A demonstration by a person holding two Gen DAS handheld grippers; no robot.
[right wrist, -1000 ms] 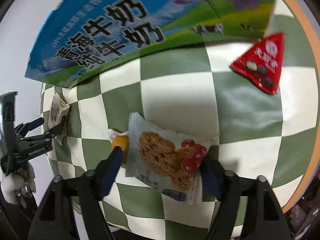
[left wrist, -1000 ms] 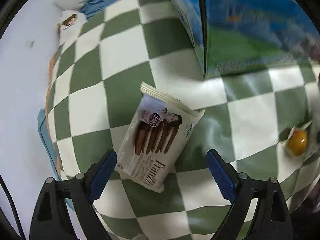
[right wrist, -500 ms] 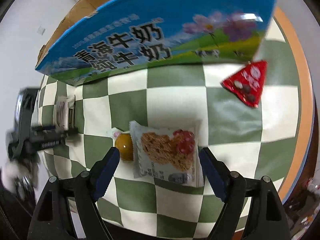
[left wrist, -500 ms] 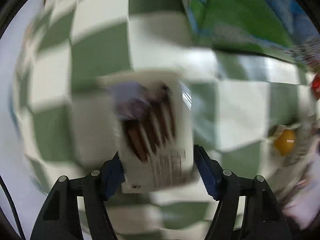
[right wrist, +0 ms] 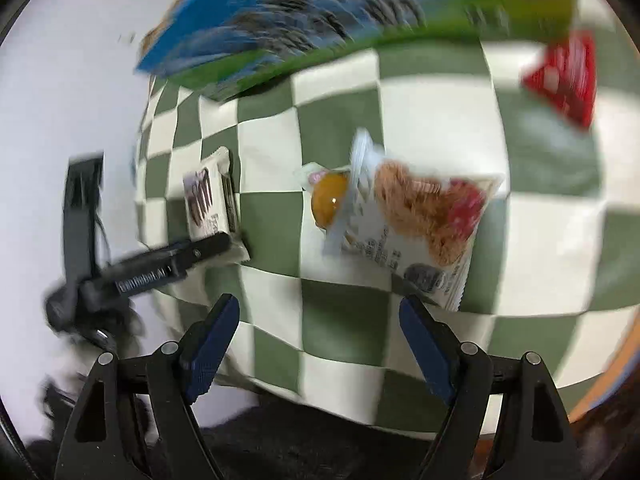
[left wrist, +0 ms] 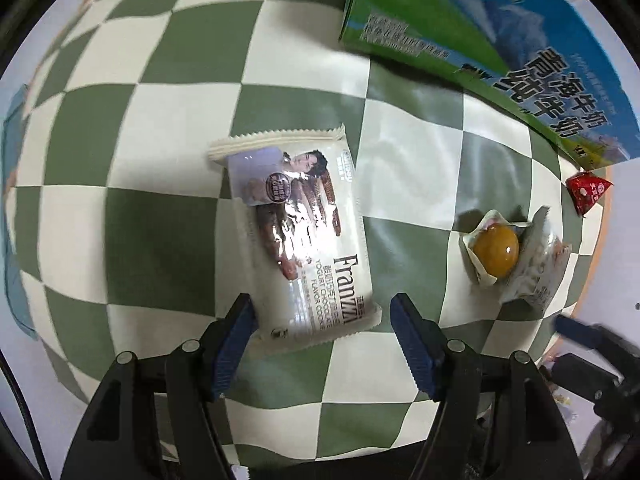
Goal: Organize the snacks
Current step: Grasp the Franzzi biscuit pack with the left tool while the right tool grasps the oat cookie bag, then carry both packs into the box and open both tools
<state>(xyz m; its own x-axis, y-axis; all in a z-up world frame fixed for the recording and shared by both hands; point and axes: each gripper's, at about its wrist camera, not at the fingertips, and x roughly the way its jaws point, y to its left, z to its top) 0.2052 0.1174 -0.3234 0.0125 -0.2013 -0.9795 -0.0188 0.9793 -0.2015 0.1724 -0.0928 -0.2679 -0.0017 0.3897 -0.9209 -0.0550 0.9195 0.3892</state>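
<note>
A white Franzzi chocolate cookie packet lies on the green-and-white checkered cloth. My left gripper is open, its jaws on either side of the packet's near end with small gaps. A yellow jelly cup and a cereal bar packet lie to the right. In the right wrist view my right gripper is open and empty, pulled back from the cereal bar packet and jelly cup. The cookie packet and left gripper show at the left.
A blue-and-green milk carton box stands at the back of the cloth; it also shows in the right wrist view. A red triangular snack packet lies at the far right. The table edge runs close in front.
My left gripper closed in around the cookie packet, which turned lengthwise between the jaws. My right gripper backed away from the cereal bar and swung left; its view is blurred.
</note>
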